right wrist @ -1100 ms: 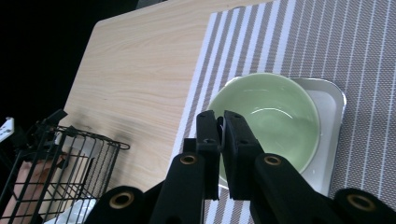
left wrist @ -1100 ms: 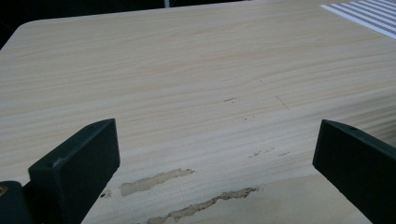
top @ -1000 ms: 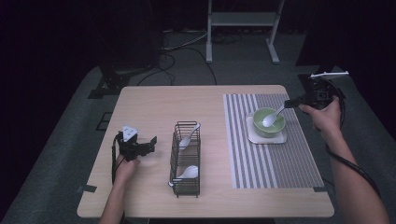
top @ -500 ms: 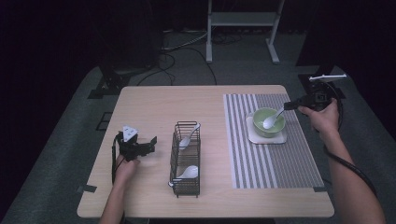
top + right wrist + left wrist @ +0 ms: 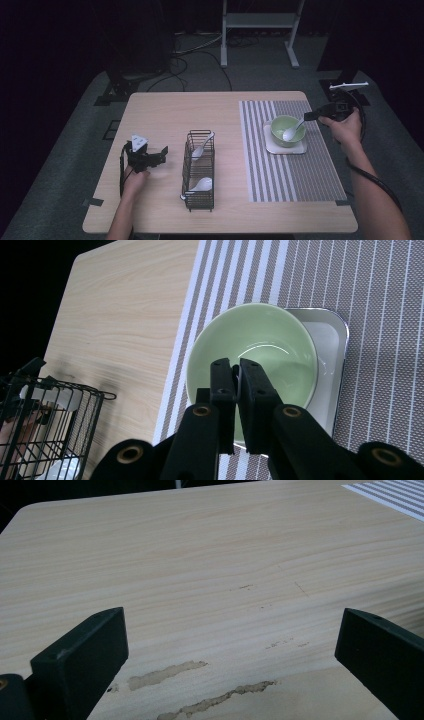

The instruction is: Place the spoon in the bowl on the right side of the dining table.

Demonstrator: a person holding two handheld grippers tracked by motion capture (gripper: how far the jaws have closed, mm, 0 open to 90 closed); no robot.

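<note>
A white spoon [image 5: 291, 131] rests with its scoop inside a pale green bowl [image 5: 278, 125], its handle slanting up to the right. My right gripper [image 5: 309, 116] is shut on that handle just past the bowl's right rim. In the right gripper view the two jaws of my right gripper [image 5: 237, 371] pinch a thin white edge over the bowl [image 5: 260, 335]. My left gripper [image 5: 161, 153] rests on the table at the left, open. In its own view the left gripper [image 5: 230, 645] has its jaws wide apart over bare wood.
The bowl stands on a small white square tray [image 5: 272, 148] on a striped placemat [image 5: 300, 170]. A black wire basket [image 5: 199, 170] mid-table holds two white spoons [image 5: 202, 146]. The basket's corner [image 5: 45, 425] lies left of the mat.
My right hand has sunk slightly with the spoon still gripped. The left gripper has not moved.
</note>
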